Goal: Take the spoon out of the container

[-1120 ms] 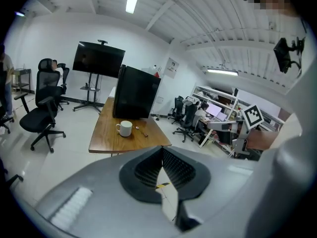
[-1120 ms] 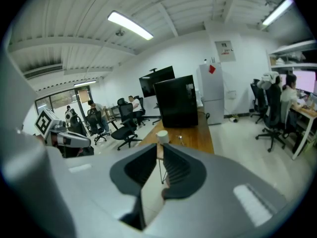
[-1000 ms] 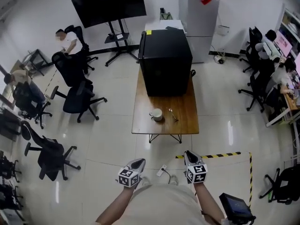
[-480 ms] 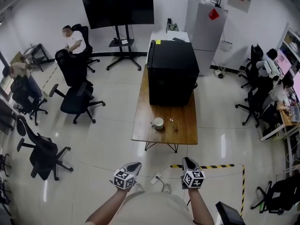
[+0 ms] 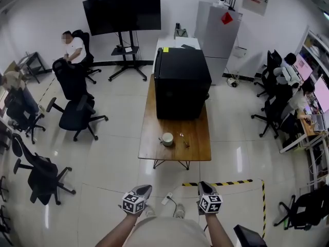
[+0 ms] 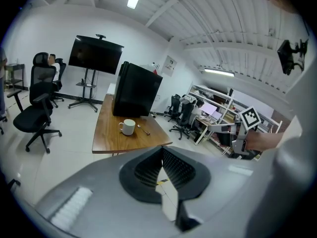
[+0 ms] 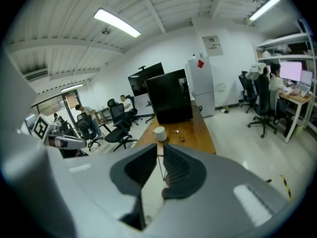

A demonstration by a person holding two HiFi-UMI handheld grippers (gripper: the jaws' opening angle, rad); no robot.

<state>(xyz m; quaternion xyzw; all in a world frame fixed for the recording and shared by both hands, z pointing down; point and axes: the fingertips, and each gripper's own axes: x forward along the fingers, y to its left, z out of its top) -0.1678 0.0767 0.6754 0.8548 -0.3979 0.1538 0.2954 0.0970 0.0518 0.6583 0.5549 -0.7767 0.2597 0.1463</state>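
A white mug stands near the front of the wooden table, and a small spoon lies on the wood just right of it, outside the mug. Both grippers hang over the floor well short of the table. The left gripper is shut, tips touching, empty. The right gripper has its jaws all but together, nothing between them. The left gripper view shows the mug and spoon far beyond its tips. The right gripper view shows the mug and spoon past its tips.
A big black box fills the table's far half. Office chairs stand left, people sit at desks on the right. Yellow-black tape and a power strip lie on the floor between me and the table.
The head view has shifted, so the table sits slightly more to the left. Both grippers sit a little lower in the picture, still side by side. Mug and spoon have not moved.
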